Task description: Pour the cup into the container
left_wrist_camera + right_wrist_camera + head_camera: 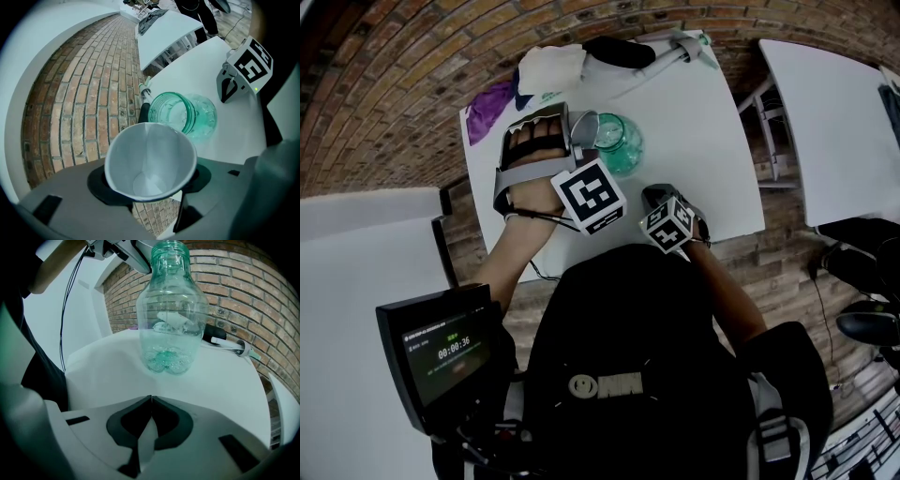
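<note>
Brick paving surrounds a white desk (712, 159) on which a green see-through jar (171, 310) stands upright, mouth open. The left gripper (150, 185) pinches a white paper cup (150, 161) by its sides, held above the desk with its rim just beside the jar's mouth; whether they touch is unclear. The right gripper (150, 399), jaws pressed together with nothing between them, sits near the desk's front edge, aimed at the jar and apart from it. A purple cloth (487, 108) lies at the far corner.
</note>
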### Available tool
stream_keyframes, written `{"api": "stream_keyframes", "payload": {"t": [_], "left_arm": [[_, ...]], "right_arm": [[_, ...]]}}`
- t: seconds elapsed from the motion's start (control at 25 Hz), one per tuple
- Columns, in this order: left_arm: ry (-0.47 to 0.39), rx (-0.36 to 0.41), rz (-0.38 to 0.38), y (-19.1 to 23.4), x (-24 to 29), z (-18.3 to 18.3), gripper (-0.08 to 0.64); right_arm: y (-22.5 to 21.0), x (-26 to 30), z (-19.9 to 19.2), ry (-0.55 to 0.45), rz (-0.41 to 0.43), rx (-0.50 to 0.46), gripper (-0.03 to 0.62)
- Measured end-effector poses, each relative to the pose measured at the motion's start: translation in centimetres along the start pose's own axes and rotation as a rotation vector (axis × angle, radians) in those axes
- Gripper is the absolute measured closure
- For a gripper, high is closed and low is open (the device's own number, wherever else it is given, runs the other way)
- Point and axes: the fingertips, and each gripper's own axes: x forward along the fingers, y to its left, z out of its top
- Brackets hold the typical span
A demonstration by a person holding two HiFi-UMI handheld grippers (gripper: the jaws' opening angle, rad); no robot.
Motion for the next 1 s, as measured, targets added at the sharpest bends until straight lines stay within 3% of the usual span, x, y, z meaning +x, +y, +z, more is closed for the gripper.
{"api": "stream_keyframes", "payload": {"t": [0.68, 1.0], "left_arm": [[0.019, 0.060, 0.048, 0.21, -0.19, 0.01, 0.270], [0.003, 0.041, 0.056, 0.31, -0.22, 0.30, 0.270]], "right_arm": [[0.02, -0.05, -0.01, -0.008, -0.006, 0.001, 0.584], [0.05, -0.07, -0.03, -0.008, -0.003, 0.001, 0.584]]}}
